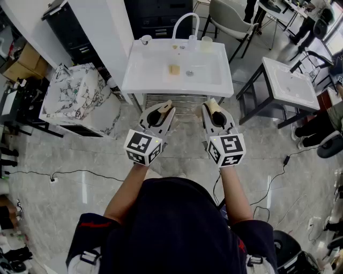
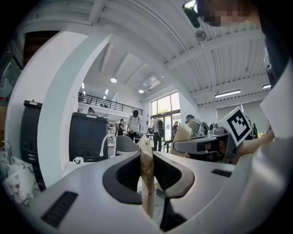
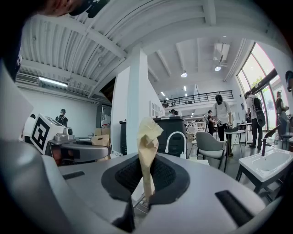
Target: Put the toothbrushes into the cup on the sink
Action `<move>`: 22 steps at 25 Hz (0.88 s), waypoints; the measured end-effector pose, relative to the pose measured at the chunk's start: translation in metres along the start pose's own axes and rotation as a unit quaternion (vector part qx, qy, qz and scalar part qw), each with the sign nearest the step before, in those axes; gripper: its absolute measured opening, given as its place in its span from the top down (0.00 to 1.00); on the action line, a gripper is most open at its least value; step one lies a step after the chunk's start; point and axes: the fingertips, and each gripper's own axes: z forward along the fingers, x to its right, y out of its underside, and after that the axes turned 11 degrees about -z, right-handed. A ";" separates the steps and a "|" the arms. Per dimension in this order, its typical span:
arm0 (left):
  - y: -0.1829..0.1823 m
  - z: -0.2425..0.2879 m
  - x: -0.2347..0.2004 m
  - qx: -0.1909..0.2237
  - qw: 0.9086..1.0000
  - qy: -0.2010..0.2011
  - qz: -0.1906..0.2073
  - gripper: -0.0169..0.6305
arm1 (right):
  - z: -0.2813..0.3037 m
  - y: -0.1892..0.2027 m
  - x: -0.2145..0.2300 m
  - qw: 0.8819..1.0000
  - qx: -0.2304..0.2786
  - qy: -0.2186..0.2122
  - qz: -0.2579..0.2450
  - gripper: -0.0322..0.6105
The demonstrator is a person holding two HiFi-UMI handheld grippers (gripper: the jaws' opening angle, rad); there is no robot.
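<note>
Left tool [image 1: 165, 105] and right tool [image 1: 210, 103], both closed, hover before sink [image 1: 150, 70]; cup [image 1: 206, 44] beyond.

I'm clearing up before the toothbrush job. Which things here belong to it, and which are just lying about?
Job: sink, cup at its back, left tool, right tool; toothbrushes not made out.
Lying about: tan block in the basin, marbled box, second sink, chair.

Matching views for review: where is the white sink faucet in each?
Head view: faucet top centre.
Left gripper view: faucet left of centre, just below mid-height.
Right gripper view: faucet just right of centre, just below mid-height.
Shared landmark: grey chair right of it.
</note>
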 end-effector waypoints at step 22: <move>0.008 0.020 0.009 -0.009 1.000 -0.014 -0.006 0.87 | 0.001 0.020 0.017 1.000 -0.004 -0.017 0.023 0.87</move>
